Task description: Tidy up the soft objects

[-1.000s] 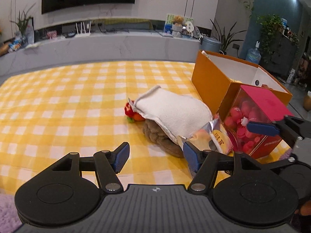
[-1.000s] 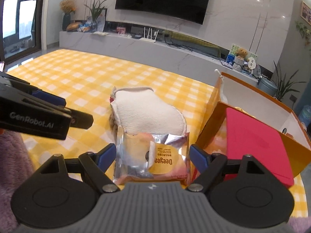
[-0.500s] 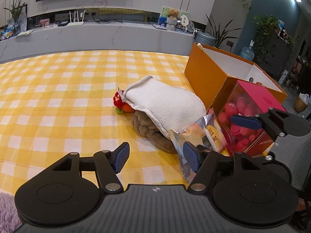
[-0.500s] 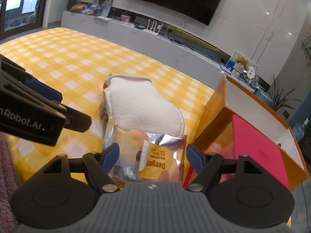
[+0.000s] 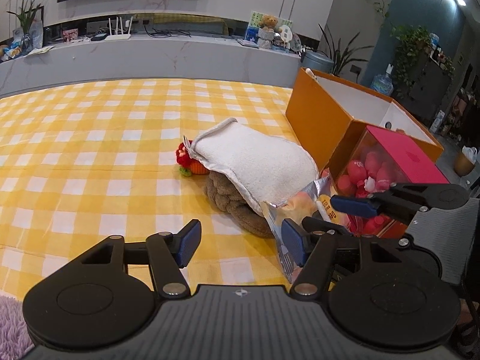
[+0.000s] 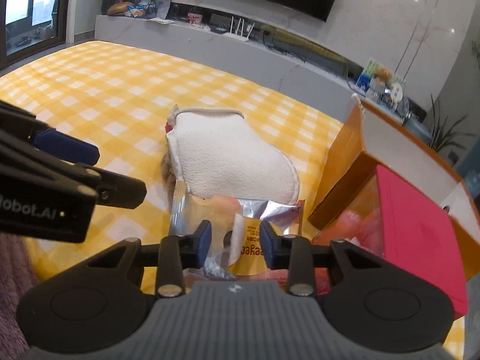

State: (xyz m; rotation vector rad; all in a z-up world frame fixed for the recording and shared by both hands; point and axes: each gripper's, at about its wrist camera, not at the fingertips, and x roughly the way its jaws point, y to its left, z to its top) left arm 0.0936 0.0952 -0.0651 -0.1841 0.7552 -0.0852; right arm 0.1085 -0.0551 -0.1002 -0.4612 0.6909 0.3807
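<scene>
While we are pinching the foil snack packet (image 6: 240, 225) in the right hand-held gripper (image 6: 235, 241) beneath the white mitt (image 6: 228, 159), the slick foil risks slipping; the left hand-held gripper (image 5: 240, 243) is gaping empty.

A fluffy white terry cloth (image 5: 258, 159) lies over a shaggy brown plush (image 5: 237, 204). The snack packet (image 6: 228, 219) is crinkled shiny foil. The checked sheet (image 5: 90, 156) looks matt woven; the box (image 5: 318, 126) smooth cardboard.
</scene>
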